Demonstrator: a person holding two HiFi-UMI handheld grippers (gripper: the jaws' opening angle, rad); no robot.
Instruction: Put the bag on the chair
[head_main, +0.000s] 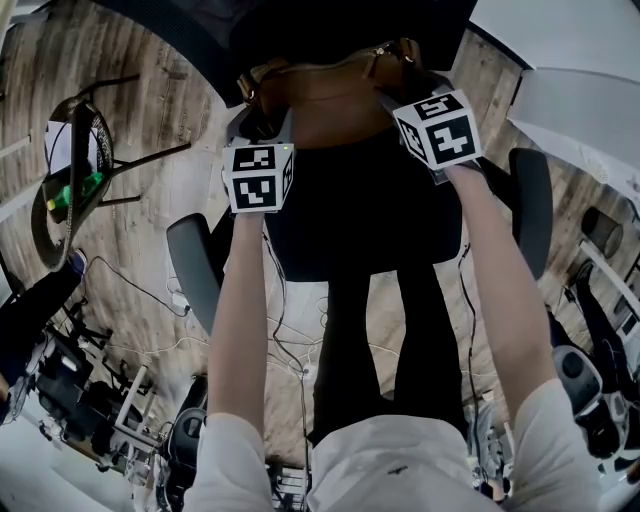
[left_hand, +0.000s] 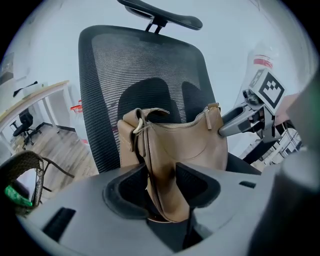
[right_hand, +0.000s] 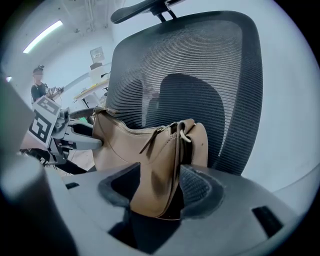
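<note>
Smooth tan leather bag (left_hand: 185, 145) on mesh chair (left_hand: 140, 60), left gripper (left_hand: 162, 187) and right gripper (right_hand: 155, 192) jaws apart around it

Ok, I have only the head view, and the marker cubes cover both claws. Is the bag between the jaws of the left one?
Observer: Yes. The left gripper view shows one end of the bag between the jaws of the left claw, with a dark gap on one side.
Operator: And the right one?
Observer: The same. The other end sits between the open jaws of the right claw, not pinched.
Operator: How does the bag stand?
Observer: Upright, in front of the mesh back of the chair.
</note>
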